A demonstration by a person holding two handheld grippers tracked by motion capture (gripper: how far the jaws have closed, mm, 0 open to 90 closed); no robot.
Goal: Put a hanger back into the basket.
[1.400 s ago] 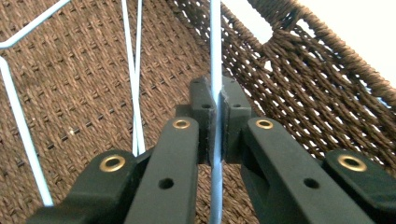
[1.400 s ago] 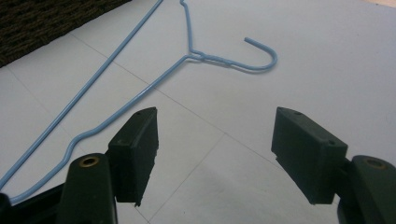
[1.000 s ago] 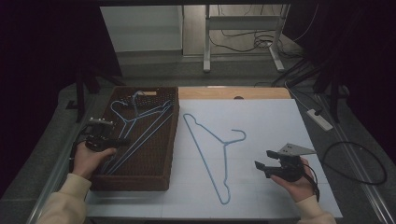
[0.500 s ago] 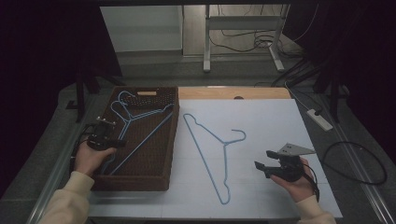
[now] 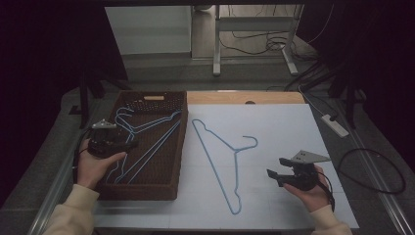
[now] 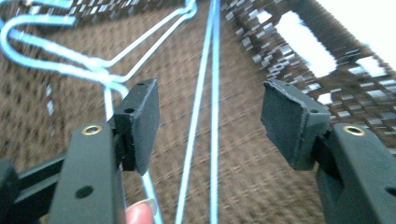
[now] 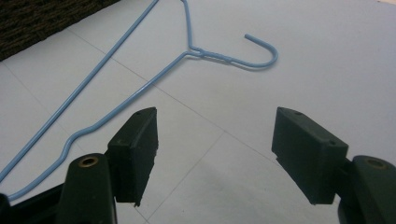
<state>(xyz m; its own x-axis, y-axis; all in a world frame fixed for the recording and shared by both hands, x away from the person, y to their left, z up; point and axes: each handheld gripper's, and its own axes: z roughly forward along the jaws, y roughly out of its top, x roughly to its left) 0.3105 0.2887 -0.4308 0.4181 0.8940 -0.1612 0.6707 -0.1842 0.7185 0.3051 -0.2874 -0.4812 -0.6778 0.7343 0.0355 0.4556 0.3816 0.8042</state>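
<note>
A: Hangers [image 5: 147, 142], the pale blue wire ones, lie in the brown woven basket [image 5: 161, 188] at the left of the table, overlapping each other, hooks toward the far end.

B: And the left gripper [image 5: 128, 145]?

A: It hovers over the basket's near-left part, above the hangers. Its jaws have just been opening and now stand spread. In the left gripper view [image 6: 210, 121] two long blue wires run up between the pads, lower down on the basket floor, with neither pad touching them. A third wire passes behind the left-hand pad [image 6: 140, 121], and a fingertip shows at the bottom edge.

B: So nothing is pinched there?

A: Nothing. The wires lie loose on the weave.

B: What about the other side?

A: The right gripper [image 5: 274, 169] is held low above the white table cover [image 5: 293, 122], near the front right. Its jaws are spread wide too, with nothing between them [image 7: 215, 154].

B: Is there a hanger outside the basket?

A: Yes, a single blue hanger [image 5: 235, 152] lies flat on the white cover, between the basket and the right gripper, its hook curling toward the right. It lies near the right gripper's tips but apart from them.
</note>
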